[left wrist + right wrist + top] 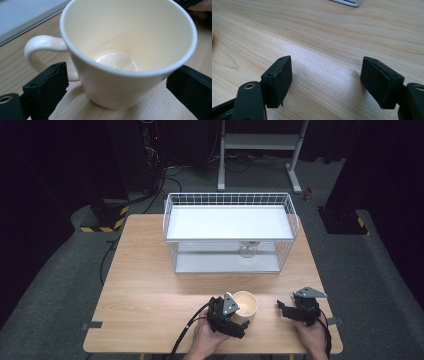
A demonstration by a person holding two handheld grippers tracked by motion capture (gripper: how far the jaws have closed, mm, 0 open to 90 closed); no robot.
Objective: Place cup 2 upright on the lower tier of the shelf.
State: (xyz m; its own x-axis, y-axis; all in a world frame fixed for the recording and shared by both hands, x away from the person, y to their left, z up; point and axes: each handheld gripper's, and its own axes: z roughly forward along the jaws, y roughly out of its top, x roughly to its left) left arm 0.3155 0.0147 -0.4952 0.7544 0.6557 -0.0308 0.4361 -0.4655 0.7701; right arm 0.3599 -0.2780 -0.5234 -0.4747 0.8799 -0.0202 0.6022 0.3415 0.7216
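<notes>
1. Nearest, the left tongs (239,316) straddle one cream mug (245,304) on the table (150,285); in the left gripper view the pads (47,87) flank its sides with gaps, so released, not yet clamped; the mug tilts in that view.
2. Just beside, the right tongs (286,309) hang spread and empty over bare wood.
3. Farther off, one white wire basket (230,232) shelters one glass-like item (248,249), too small to tell.
4. Judged: early; gripping and moving the mug remain.
</notes>
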